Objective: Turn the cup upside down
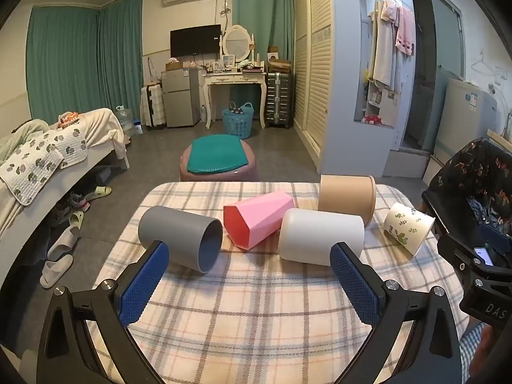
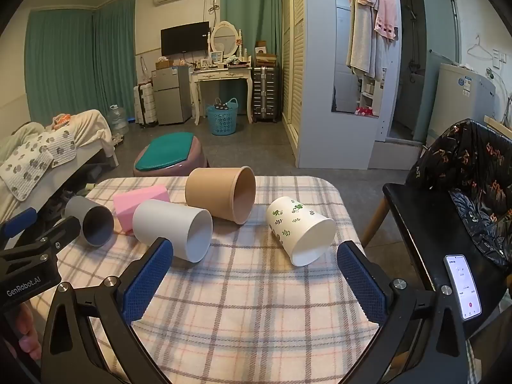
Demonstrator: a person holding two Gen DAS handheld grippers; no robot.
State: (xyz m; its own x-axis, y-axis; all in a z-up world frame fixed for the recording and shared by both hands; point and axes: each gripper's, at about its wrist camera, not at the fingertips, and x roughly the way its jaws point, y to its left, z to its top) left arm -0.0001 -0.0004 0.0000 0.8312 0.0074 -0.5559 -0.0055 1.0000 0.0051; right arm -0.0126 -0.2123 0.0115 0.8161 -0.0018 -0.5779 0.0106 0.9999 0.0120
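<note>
Several cups lie on their sides on a plaid-covered table (image 1: 256, 313): a grey cup (image 1: 180, 238), a pink hexagonal cup (image 1: 257, 219), a white cup (image 1: 320, 236), a brown paper cup (image 1: 347, 196) and a leaf-printed paper cup (image 1: 408, 225). My left gripper (image 1: 249, 257) is open and empty, a little short of the grey and white cups. My right gripper (image 2: 256, 256) is open and empty, just short of the white cup (image 2: 172, 228) and the leaf-printed cup (image 2: 300, 228). The brown cup (image 2: 220, 193), pink cup (image 2: 140, 203) and grey cup (image 2: 89, 220) lie behind.
A black chair (image 2: 425, 224) with a dark patterned bag and a lit phone (image 2: 464, 286) stands right of the table (image 2: 243, 304). A purple stool with a green cushion (image 1: 217, 156) sits beyond the table. A bed (image 1: 48, 160) with shoes under it is at left.
</note>
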